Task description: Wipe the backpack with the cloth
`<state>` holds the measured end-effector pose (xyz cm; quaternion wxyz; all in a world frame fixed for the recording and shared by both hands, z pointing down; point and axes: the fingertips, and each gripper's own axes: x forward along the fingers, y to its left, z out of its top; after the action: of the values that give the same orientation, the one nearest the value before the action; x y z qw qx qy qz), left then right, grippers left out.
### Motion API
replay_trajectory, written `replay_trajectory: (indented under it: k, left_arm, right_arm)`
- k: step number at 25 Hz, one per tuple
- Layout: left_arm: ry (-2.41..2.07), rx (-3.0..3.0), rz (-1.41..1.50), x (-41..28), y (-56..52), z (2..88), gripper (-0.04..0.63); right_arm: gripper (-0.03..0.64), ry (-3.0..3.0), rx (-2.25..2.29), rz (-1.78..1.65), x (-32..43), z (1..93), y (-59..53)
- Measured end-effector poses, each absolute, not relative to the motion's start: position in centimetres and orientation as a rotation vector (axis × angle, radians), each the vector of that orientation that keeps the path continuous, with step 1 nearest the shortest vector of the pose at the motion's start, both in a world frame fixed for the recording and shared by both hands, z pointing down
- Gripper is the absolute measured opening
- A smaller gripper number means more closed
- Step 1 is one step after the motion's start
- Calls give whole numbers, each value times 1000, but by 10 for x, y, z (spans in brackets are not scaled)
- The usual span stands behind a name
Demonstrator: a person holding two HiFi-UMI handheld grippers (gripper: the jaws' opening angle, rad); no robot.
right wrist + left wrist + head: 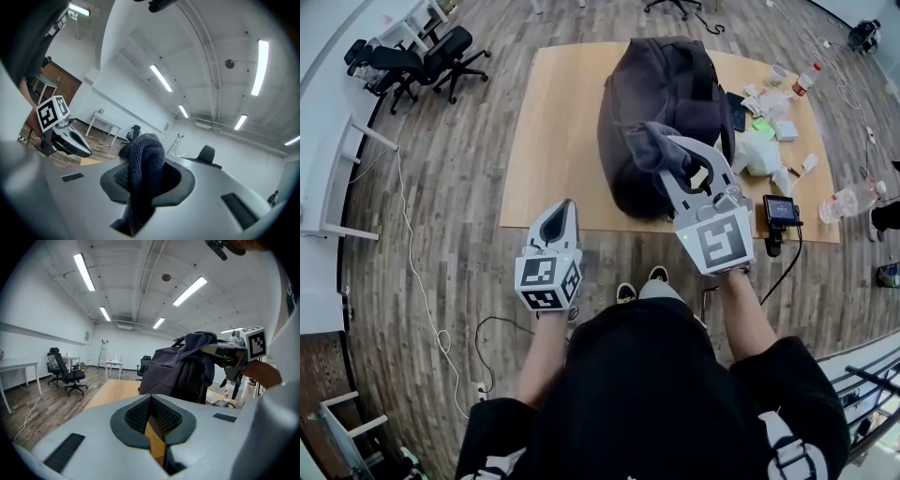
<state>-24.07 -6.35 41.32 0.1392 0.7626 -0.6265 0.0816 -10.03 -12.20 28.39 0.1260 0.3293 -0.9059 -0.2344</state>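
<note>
A dark backpack (661,103) stands on the wooden table (553,141); it also fills the middle of the left gripper view (168,376). My right gripper (671,157) is shut on a grey knitted cloth (649,141) and holds it against the backpack's near side. In the right gripper view the cloth (146,164) bulges up between the jaws. My left gripper (561,212) hovers shut and holds nothing, in front of the table's near edge and left of the backpack. From the left gripper view (151,414) I see the cloth (199,343) and the right gripper (243,345).
At the table's right end lie white packets (764,150), a small black device (781,211) and two plastic bottles (853,199) (806,80). Office chairs (431,61) stand far left by a white desk. A cable (412,253) runs over the wooden floor.
</note>
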Motion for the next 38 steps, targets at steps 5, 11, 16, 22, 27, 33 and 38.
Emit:
replay_trajectory:
  k: [5,11,16,22,27,33,38]
  left_arm:
    - [-1792,2204,253,-244,-60,421,12]
    - [-1759,2222,262,-230,-61,428,12]
    - [-1743,2212,275,-208,-65,429,12]
    - [-1719,2209,304,-178,-68,430,12]
    - [-1725,2210,316,-160,-72,430,12]
    - [-1738,2218,327,-146,-74,432,12]
    - [-1741,2192,333,-147,-71,439,12]
  right_arm:
    - [58,-2670,939,-539,-99,326,-111]
    - [58,-2607,824,-413,-109,411,-107]
    - [58,-2604,770,-427,-114,427,-103]
    - [58,-2492,629,-406,-118,491,-88]
    - [58,-2440,598,-495,-118,507,-84]
    - [58,-2385,431,-356,-108,591,-63]
    - [58,-2370,426,-218,-85,616,-67]
